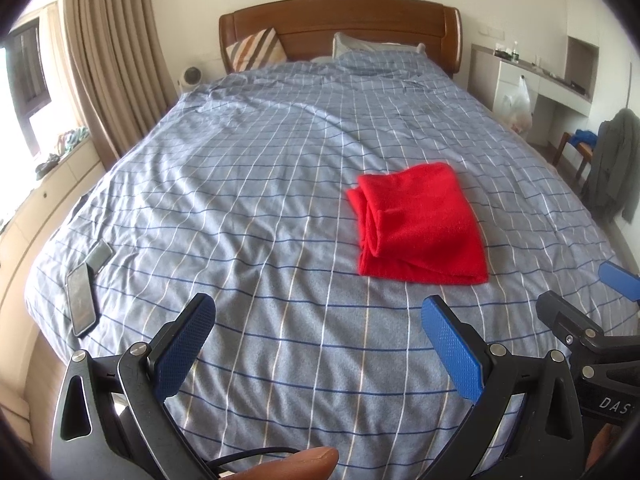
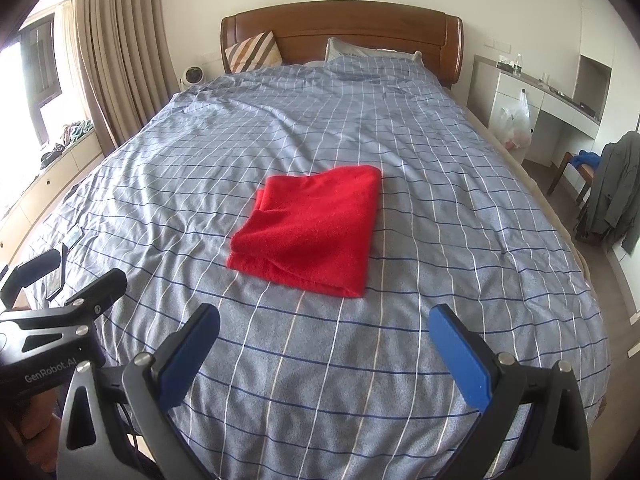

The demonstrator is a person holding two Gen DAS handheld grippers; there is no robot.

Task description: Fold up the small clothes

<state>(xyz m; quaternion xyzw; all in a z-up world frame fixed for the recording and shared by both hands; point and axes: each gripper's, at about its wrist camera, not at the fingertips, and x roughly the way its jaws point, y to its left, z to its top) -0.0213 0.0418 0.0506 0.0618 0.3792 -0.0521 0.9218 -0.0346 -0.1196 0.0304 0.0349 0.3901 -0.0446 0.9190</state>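
A red garment [image 1: 418, 224] [image 2: 312, 232] lies folded into a rough rectangle on the blue checked bedspread [image 1: 240, 184] [image 2: 440, 208], with stacked layers showing at its left edge. My left gripper [image 1: 318, 312] hovers open near the foot of the bed, short of the garment and to its left, with nothing between its blue pads. My right gripper [image 2: 326, 322] is open too, just in front of the garment's near edge, holding nothing. Each gripper's black frame shows at the side of the other's view.
Two phones [image 1: 86, 284] lie on the bed's left near corner. Pillows [image 1: 256, 50] lean on the wooden headboard [image 1: 340, 16]. Curtains [image 1: 116, 44] and a window ledge stand left; a desk [image 1: 532, 76], plastic bag, chair and hanging jacket [image 1: 612, 168] stand right. A fingertip [image 1: 296, 464] shows at the bottom.
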